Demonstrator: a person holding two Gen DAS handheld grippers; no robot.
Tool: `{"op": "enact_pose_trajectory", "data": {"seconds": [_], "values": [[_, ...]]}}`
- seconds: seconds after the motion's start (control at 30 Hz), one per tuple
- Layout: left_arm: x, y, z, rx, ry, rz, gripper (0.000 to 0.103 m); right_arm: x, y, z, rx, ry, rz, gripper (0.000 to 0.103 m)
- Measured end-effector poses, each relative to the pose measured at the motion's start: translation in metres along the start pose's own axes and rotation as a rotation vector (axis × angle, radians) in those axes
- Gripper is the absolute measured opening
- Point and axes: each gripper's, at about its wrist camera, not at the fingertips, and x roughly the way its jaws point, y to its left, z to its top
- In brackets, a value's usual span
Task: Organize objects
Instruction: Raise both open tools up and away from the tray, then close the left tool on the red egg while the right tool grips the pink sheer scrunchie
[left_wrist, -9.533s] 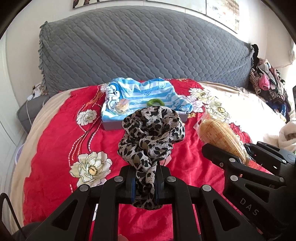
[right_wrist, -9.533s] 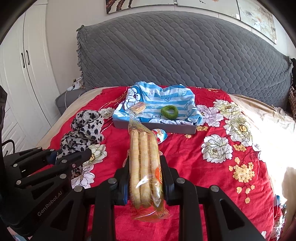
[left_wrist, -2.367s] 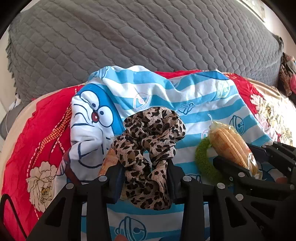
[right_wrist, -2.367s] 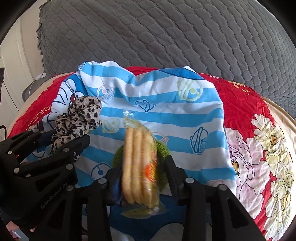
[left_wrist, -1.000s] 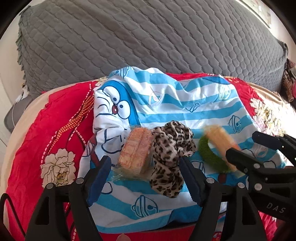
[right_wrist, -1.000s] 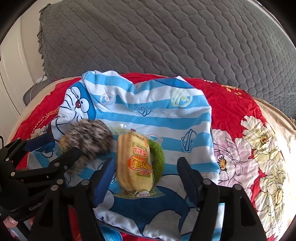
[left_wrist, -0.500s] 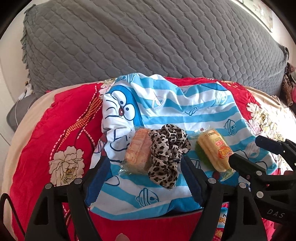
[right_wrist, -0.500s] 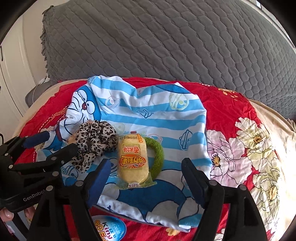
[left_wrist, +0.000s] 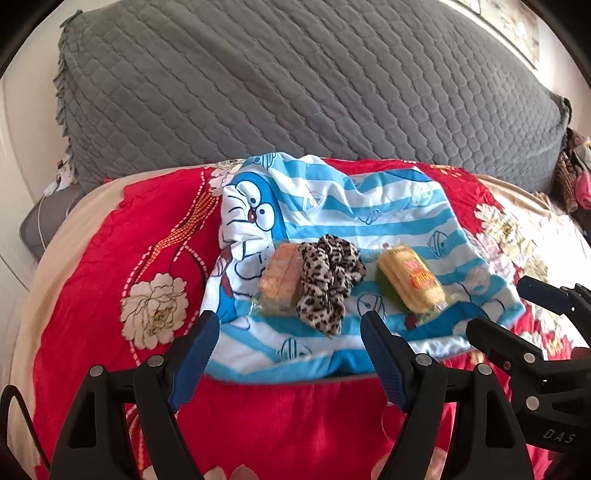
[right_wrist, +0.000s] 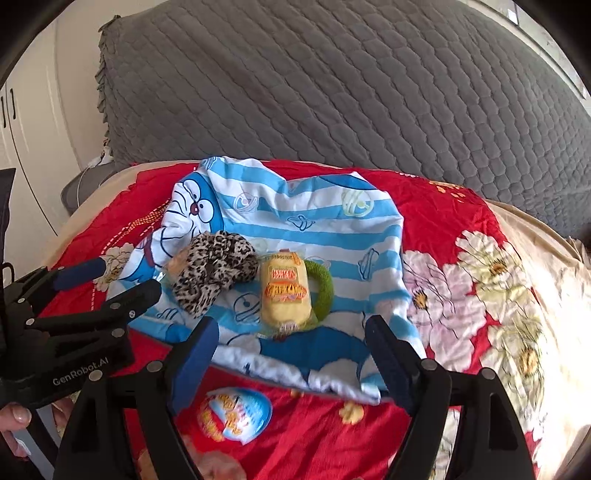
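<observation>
A blue-striped cartoon cloth (left_wrist: 369, 218) (right_wrist: 314, 221) lines a tray on the red floral bedspread. On it lie a leopard-print scrunchie (left_wrist: 328, 273) (right_wrist: 216, 264), an orange wrapped snack (left_wrist: 280, 277) to its left, and a yellow wrapped bread pack (left_wrist: 412, 278) (right_wrist: 284, 291) resting on a green ring (right_wrist: 325, 288). My left gripper (left_wrist: 290, 358) is open and empty, just in front of the tray. My right gripper (right_wrist: 290, 354) is open and empty, in front of the bread pack.
A grey quilted headboard (left_wrist: 295, 92) rises behind the tray. A blue round snack packet (right_wrist: 234, 413) lies on the bedspread in front of the tray. Clothes (left_wrist: 574, 177) are piled at the far right. White cupboard doors (right_wrist: 14, 129) stand at the left.
Both grippers opened, leaving the scrunchie and the bread pack on the cloth, and have since pulled back toward the near side of the bed.
</observation>
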Motion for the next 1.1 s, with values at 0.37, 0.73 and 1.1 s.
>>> {"op": "enact_pose_trajectory", "data": {"seconds": [0.37, 0.73, 1.1], "values": [[-0.039, -0.007, -0.023, 0.021, -0.003, -0.020, 0.080, -0.043, 0.023, -0.053, -0.016, 0.028, 0.004, 0.081], [-0.060, -0.036, -0.047, 0.083, 0.005, -0.057, 0.080, -0.071, 0.039, -0.089, -0.016, 0.054, 0.010, 0.081], [-0.052, -0.056, -0.059, 0.128, 0.035, -0.074, 0.080, -0.073, 0.042, -0.111, -0.021, 0.067, 0.021, 0.081]]}}
